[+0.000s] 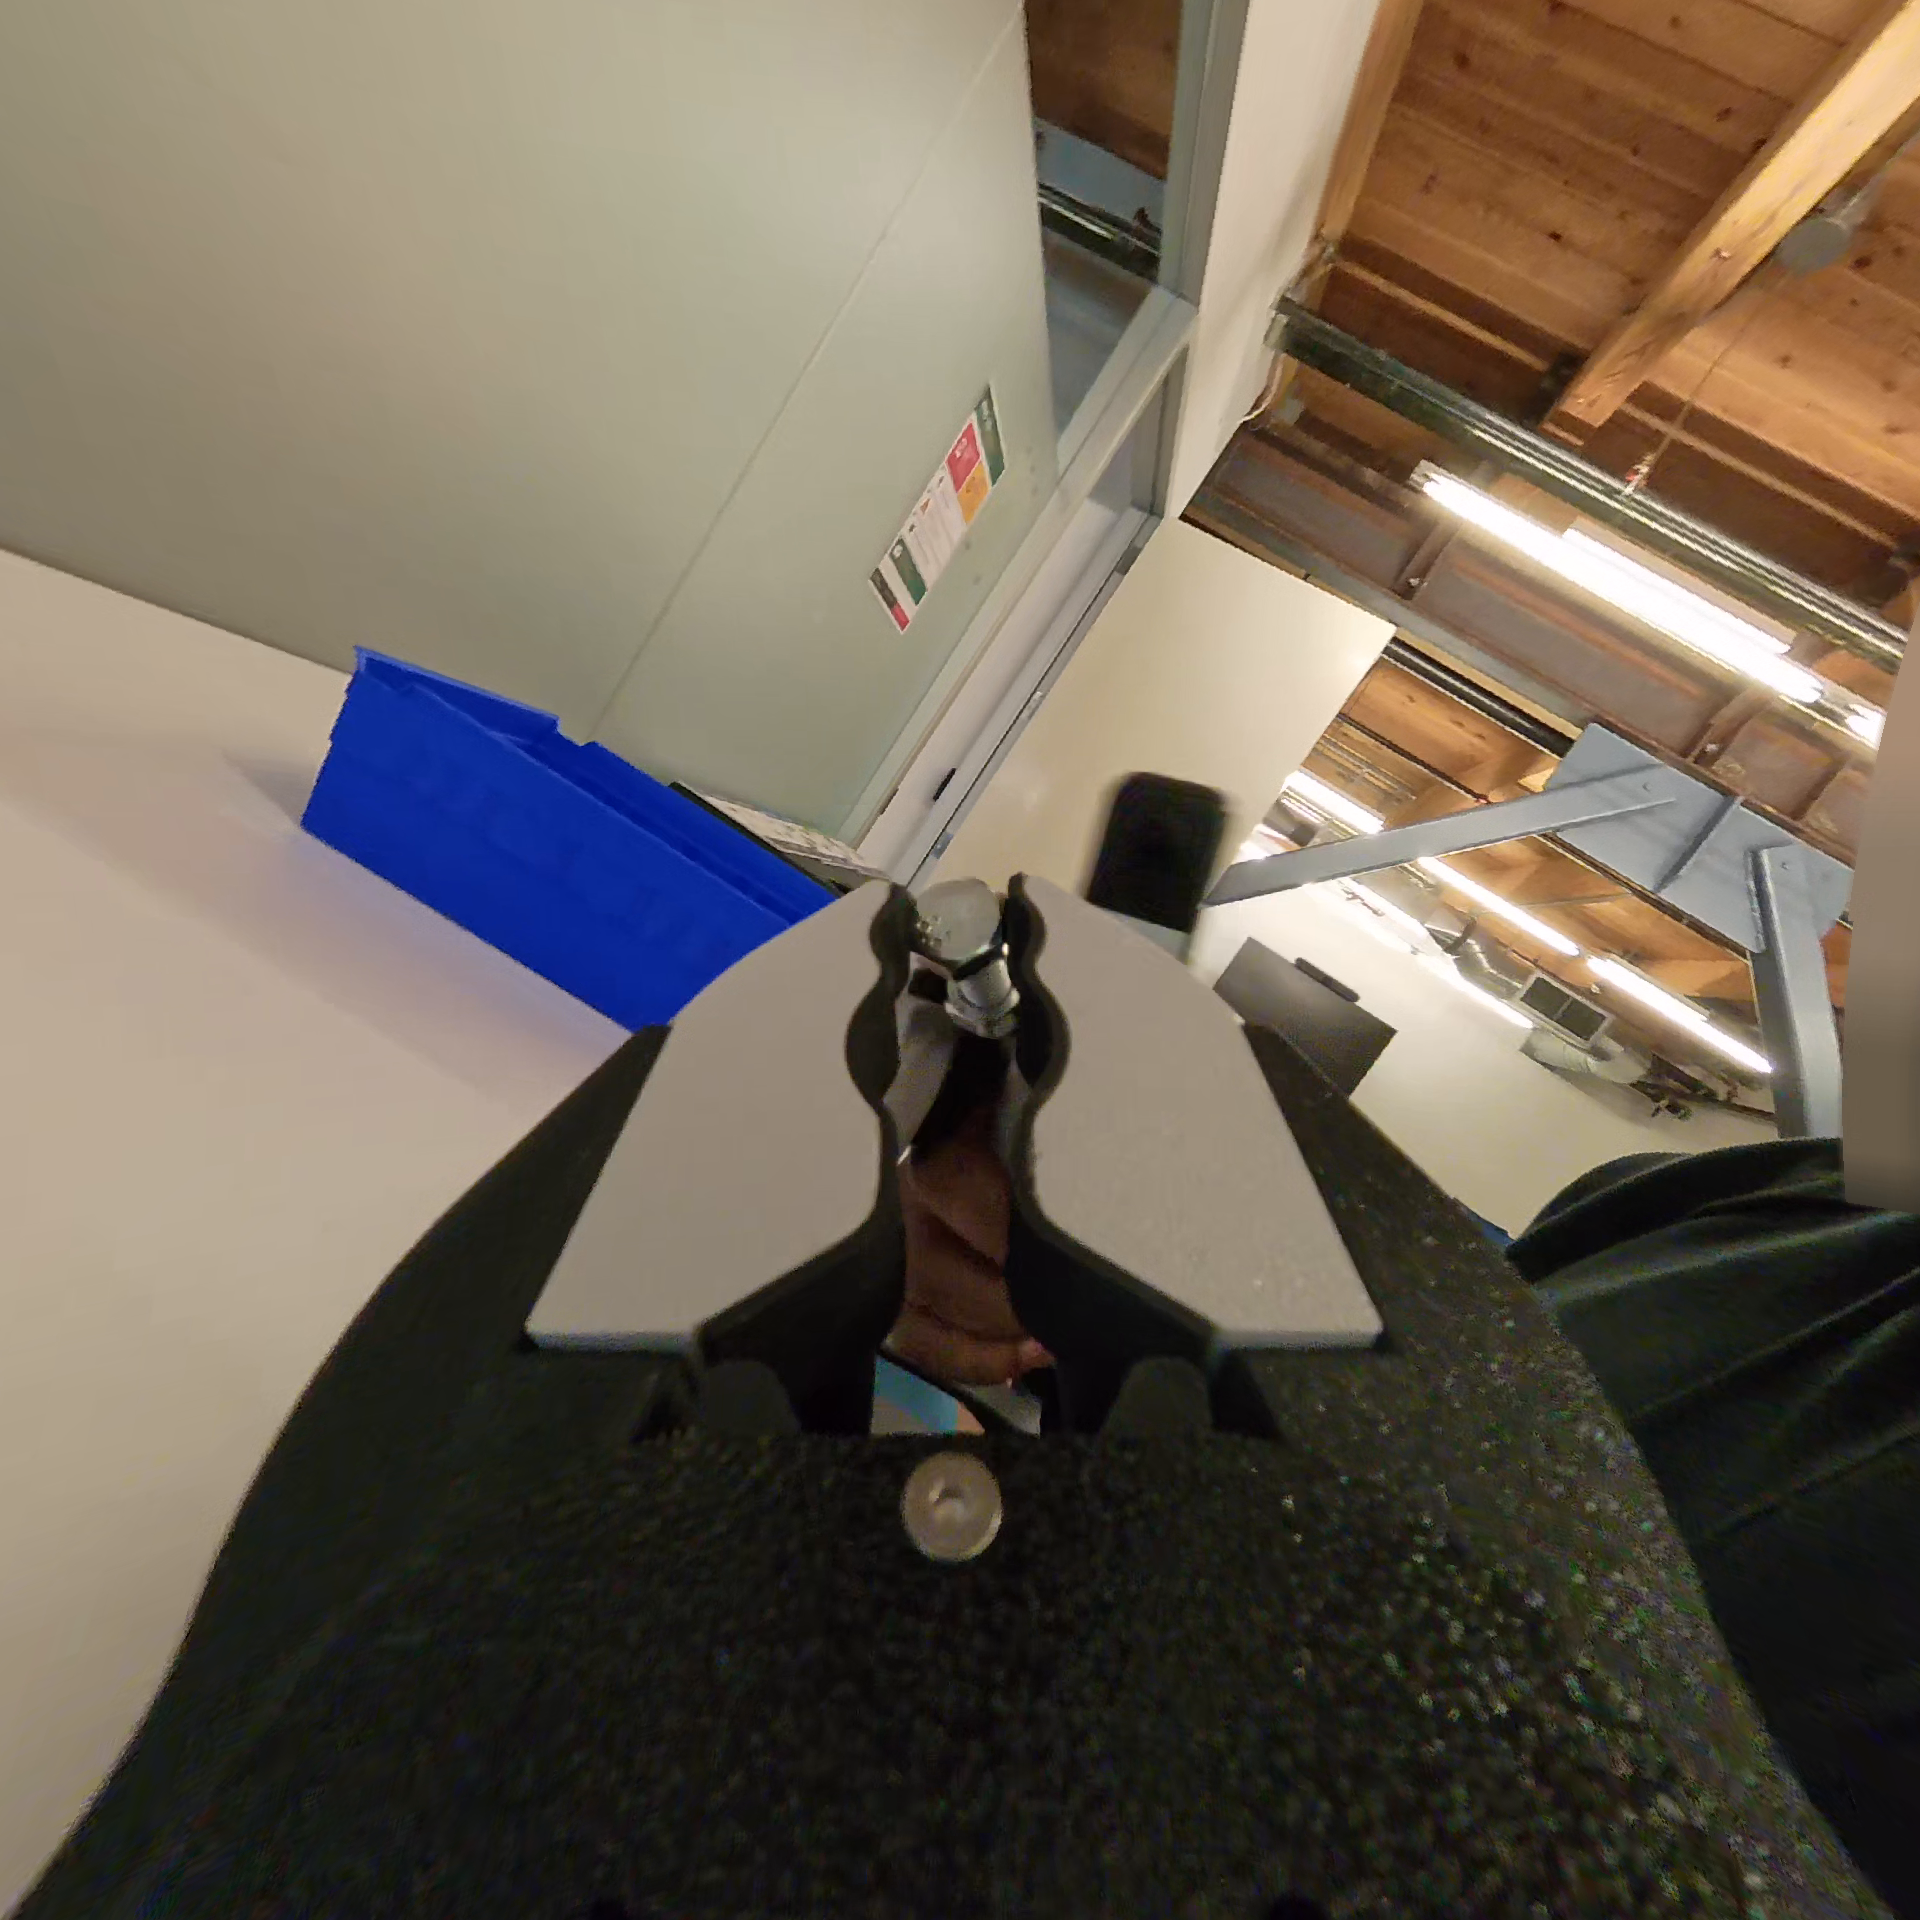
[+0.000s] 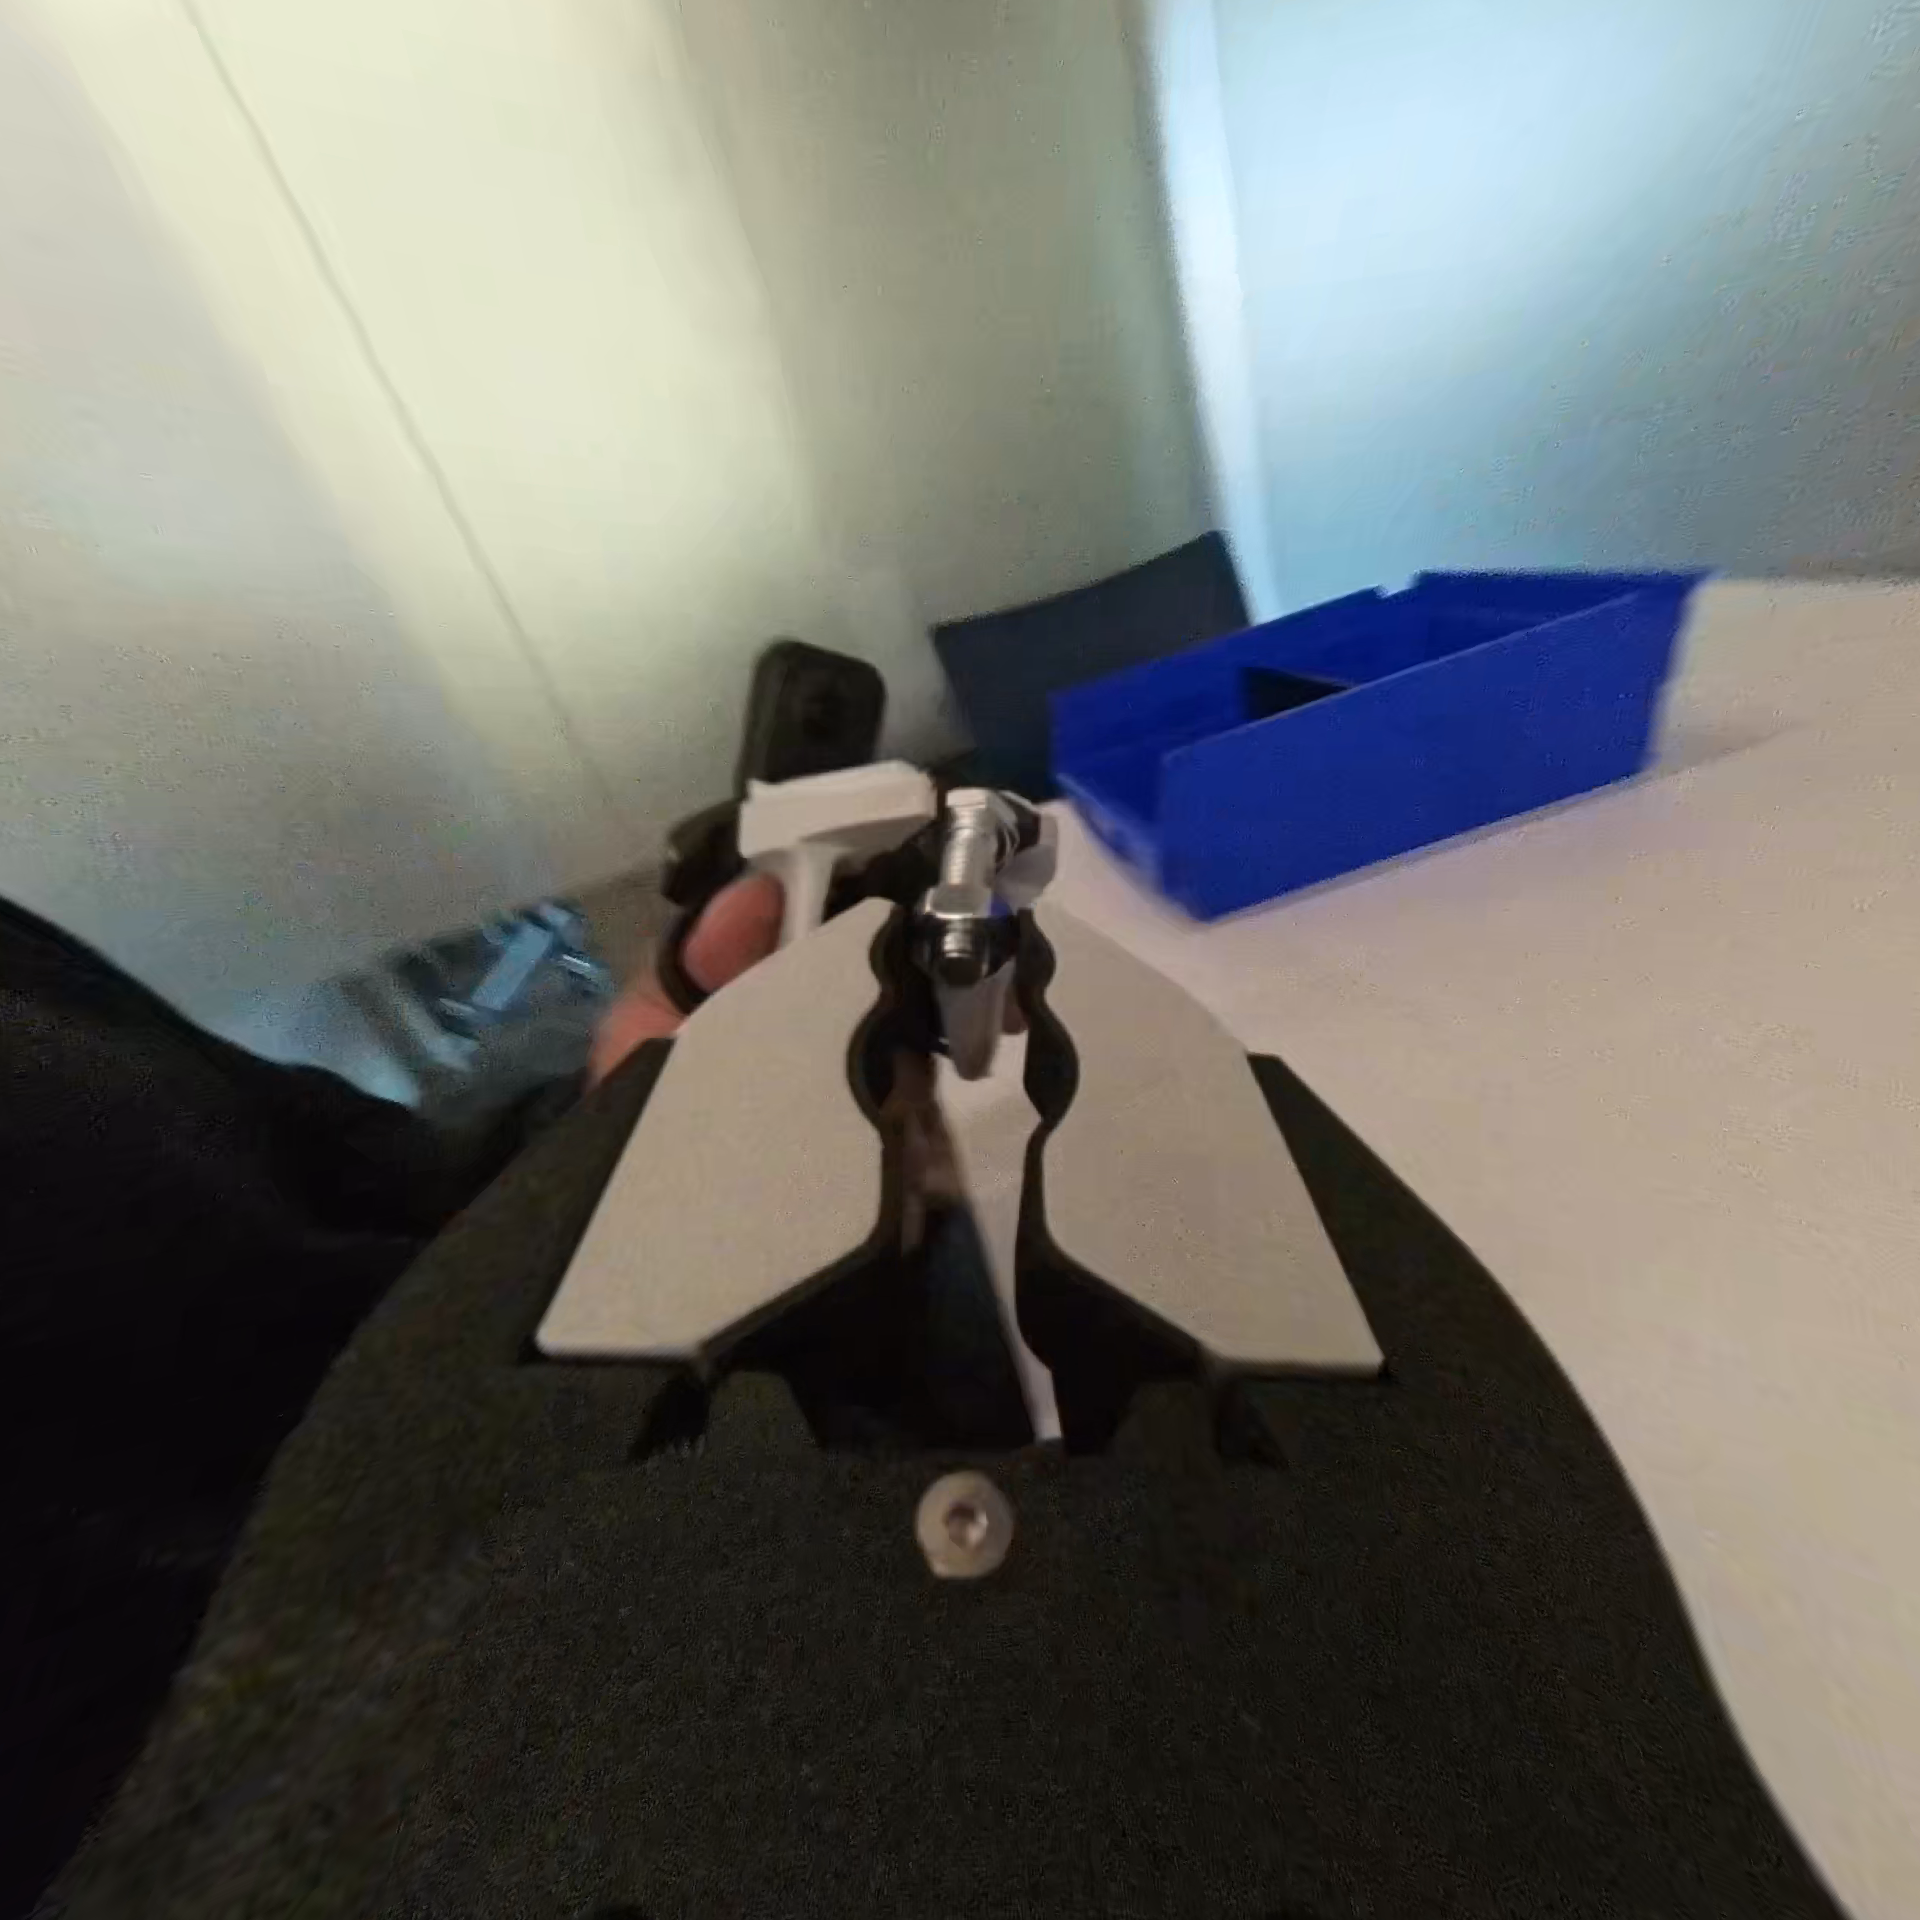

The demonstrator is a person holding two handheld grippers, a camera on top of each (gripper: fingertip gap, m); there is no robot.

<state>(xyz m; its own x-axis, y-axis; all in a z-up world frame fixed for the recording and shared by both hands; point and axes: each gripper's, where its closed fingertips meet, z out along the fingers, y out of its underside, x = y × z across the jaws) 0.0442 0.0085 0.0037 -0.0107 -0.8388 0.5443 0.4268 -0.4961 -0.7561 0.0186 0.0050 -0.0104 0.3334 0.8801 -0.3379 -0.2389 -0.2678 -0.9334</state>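
On the far left of the left wrist view a white table [image 1: 208, 935] spreads out, and a blue bin [image 1: 520, 842] sits on it by a pale wall [image 1: 468, 312]; a sheet with red, green and yellow blocks [image 1: 940, 509] is stuck on that wall; next, in the middle, the left gripper [image 1: 958, 914] has its two fingers pressed on the head of a shiny silver bolt [image 1: 961, 930], one black pad on each side; the bolt's stem points back toward the camera; behind the fingers a hand [image 1: 956, 1278] shows through the gap; just right of the fingertips a blurry black block [image 1: 1153, 862] stands up; farther right are wooden beams [image 1: 1662, 208] and long bright lights [image 1: 1621, 592], and a dark sleeve [image 1: 1745, 1351] at the edge; in the right wrist view, a dark sleeve [image 2: 156, 1143] fills the left side; then comes a hand [image 2: 717, 935] that holds the other gripper, seen with a grey top piece [image 2: 831, 810] and a black block [image 2: 816, 717]; in the middle the right gripper [image 2: 956, 935] has its fingers close together around a silver nut [image 2: 951, 920] on the same bolt [image 2: 968, 831], which runs between the two grippers above the table edge; the picture is blurry, so whether the pads squeeze the nut is not sure; to the right the blue bin [image 2: 1403, 769] sits on the white table [image 2: 1558, 1143].
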